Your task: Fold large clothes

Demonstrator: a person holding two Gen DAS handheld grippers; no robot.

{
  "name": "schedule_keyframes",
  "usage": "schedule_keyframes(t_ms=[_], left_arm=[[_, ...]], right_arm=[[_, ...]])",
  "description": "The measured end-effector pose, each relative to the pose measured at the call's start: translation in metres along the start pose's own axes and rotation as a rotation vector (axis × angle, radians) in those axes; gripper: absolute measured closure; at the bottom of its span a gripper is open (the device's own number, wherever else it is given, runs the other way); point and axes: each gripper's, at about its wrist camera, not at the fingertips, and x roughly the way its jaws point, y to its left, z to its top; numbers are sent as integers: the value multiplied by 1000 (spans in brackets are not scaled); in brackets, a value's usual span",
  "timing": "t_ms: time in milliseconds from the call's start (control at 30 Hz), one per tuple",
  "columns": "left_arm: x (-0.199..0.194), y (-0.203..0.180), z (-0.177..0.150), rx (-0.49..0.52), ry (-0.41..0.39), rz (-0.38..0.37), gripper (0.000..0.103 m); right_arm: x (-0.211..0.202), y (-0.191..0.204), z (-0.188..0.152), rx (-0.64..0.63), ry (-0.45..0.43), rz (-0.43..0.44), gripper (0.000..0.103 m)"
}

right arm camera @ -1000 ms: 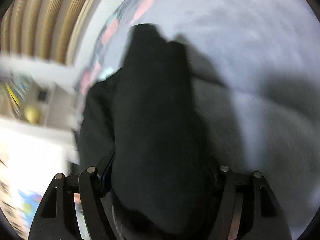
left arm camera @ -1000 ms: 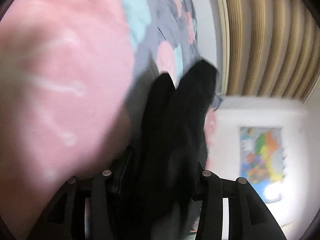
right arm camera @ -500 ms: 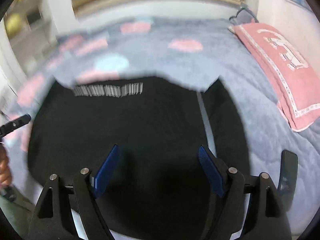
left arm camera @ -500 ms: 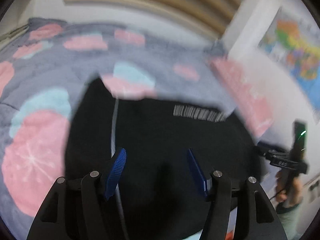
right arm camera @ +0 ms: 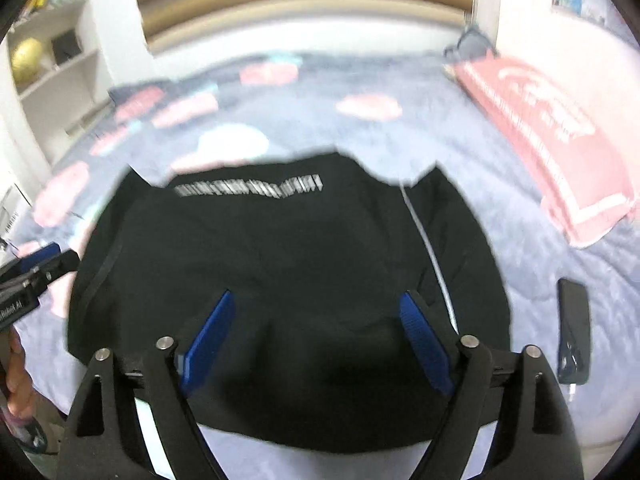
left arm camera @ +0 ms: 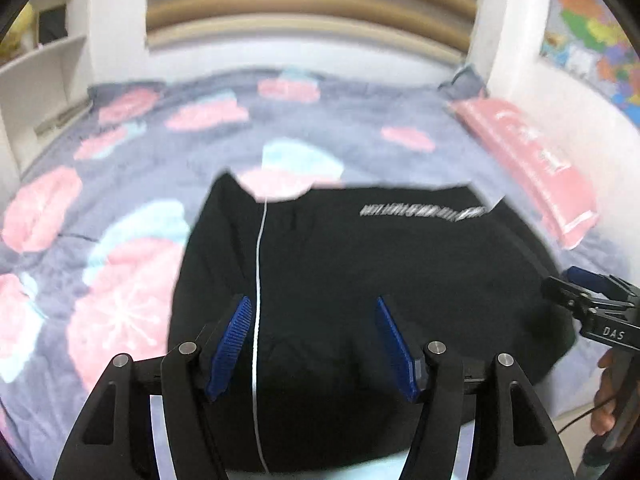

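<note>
A black garment [left arm camera: 360, 260] lies spread flat on the bed, with a white barcode-like print [left arm camera: 424, 211] near its far edge and a thin white stripe [left arm camera: 258, 280] down one side. My left gripper [left arm camera: 312, 304] hangs above its near part, open, blue pads apart with nothing between them. In the right wrist view the same garment [right arm camera: 280, 248] lies under my right gripper [right arm camera: 316, 296], whose jaws are opening and hold nothing. Each view catches the other gripper at its edge: the right gripper [left arm camera: 592, 308], the left gripper [right arm camera: 32, 272].
The grey bedspread [left arm camera: 120, 184] has pink and pale blue blotches. A pink pillow [right arm camera: 552, 132] lies along the right side and a dark phone [right arm camera: 574, 330] beside the garment. White shelves [right arm camera: 52, 64] stand on the left, a wooden slatted headboard [left arm camera: 308, 4] behind.
Both grippers had black cloth bunched between their jaws a second ago. The cloth now lies flat on the bed, the jaws have opened, and both grippers have risen and drawn back.
</note>
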Motion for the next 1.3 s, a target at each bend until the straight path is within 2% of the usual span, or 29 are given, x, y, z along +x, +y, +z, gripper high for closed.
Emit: schedule_keyframes(t_ms=[67, 167, 233, 433, 533, 667, 933, 1100, 1300], left_arm=[[-23, -3, 4, -13, -35, 5, 32], [-60, -11, 6, 0, -116, 54, 24], [-82, -24, 8, 20, -160, 94, 23], [-120, -30, 2, 25, -259, 128, 22], [-131, -29, 1, 2, -274, 163, 22], [-135, -27, -1, -17, -282, 147, 22], [-141, -36, -7, 24, -320, 229, 22], [-138, -35, -7, 5, -314, 227, 22], [-128, -41, -6, 31, -288, 224, 22]], right_arm=[[-25, 6, 6, 17, -47, 8, 12], [-54, 19, 10, 27, -88, -1, 11], [-64, 18, 9, 29, -104, -2, 11], [-95, 34, 1, 11, -160, -17, 11], [-106, 44, 0, -15, -185, -41, 11], [-110, 53, -3, -44, -195, -44, 11], [-100, 59, -6, -61, -170, -29, 11], [-94, 55, -8, -58, -150, -29, 11], [-89, 53, -8, -64, -136, -28, 11]])
